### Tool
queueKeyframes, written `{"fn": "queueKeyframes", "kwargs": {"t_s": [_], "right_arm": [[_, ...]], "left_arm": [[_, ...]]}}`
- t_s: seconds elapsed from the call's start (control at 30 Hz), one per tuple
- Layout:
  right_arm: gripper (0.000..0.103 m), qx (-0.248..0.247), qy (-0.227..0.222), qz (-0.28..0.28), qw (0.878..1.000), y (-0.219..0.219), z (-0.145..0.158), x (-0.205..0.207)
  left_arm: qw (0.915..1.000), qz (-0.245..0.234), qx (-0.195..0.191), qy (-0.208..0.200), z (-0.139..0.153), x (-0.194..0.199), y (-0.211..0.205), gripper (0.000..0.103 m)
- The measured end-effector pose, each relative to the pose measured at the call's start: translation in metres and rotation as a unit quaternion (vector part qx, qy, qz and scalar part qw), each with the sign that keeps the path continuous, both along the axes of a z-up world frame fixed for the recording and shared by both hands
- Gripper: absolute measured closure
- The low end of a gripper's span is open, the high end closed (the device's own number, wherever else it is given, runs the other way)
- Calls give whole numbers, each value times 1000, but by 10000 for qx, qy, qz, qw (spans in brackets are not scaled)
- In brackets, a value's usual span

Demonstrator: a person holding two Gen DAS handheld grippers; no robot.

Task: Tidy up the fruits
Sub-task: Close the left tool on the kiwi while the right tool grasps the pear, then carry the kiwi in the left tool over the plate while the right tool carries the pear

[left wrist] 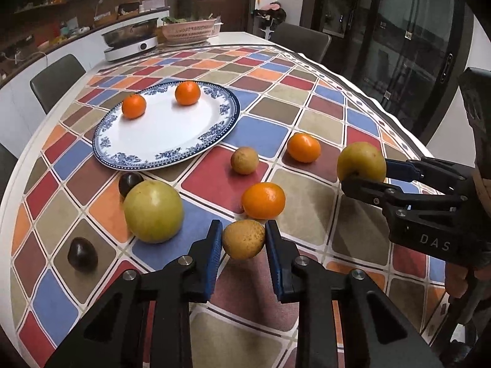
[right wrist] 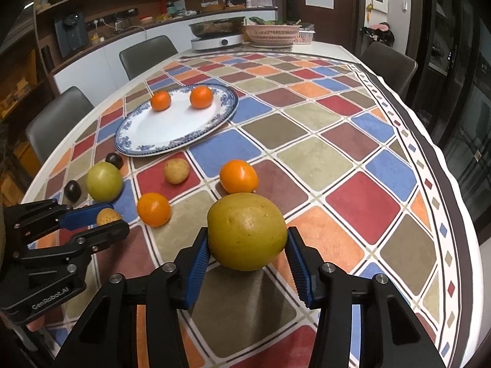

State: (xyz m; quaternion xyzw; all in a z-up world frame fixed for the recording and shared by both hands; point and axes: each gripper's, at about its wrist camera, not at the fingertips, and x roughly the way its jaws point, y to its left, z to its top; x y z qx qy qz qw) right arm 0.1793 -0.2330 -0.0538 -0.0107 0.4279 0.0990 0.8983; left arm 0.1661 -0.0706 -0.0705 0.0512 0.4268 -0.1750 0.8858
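Fruit fills both my grippers. My left gripper [left wrist: 244, 239] is clamped on a small tan fruit [left wrist: 243, 239], oval, with a rough speckled skin; its blue pads press both sides and it hangs just above the cloth [left wrist: 307, 141]. My right gripper [right wrist: 248, 247] is clamped on a big yellow-green fruit [right wrist: 247, 231], round and smooth with a small dimple and brownish flecks, also held just above the cloth.

Counting what I see: four oranges. Two sit on the plate [left wrist: 159, 156], the left orange [left wrist: 133, 106] and the right orange [left wrist: 187, 93], well apart from each other, near the plate's far rim. Two more lie on the cloth: a near orange [left wrist: 263, 200] just beyond my left fingertips, and a far orange [left wrist: 303, 147] beyond it, to the right.

Tan fruits: two, the one I hold and a second tan fruit [left wrist: 244, 160] between the plate and the far orange.

Yellow-green fruits: two, the one in my right gripper and a loose one [left wrist: 153, 211], pale and smooth, left of my left gripper.

Dark fruits: two, small, glossy and nearly black. One dark fruit [left wrist: 130, 183] lies between the loose green one and the plate's near rim, touching or almost touching the green one. The other dark fruit [left wrist: 82, 254] lies nearer me, to the left.

One plate, white with a blue floral border, on the checked cloth.
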Motion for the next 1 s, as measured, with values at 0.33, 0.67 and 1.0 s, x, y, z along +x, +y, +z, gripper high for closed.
{"fn": "queueKeyframes", "kwargs": {"t_s": [0.33,0.67,1.0], "right_arm": [[54,133,-298,132,9994,8,31,-14],[54,329,-634,306,9970,21,68,-22],[54,496,-837,514,9939,38,94,-17]], "left_arm": [[9990,28,-181,-399,33,-14,8,75],[9959,150,-306,-836,72,-25,22,75],[9927,410,-324,-1087,98,-24,42,75]]}}
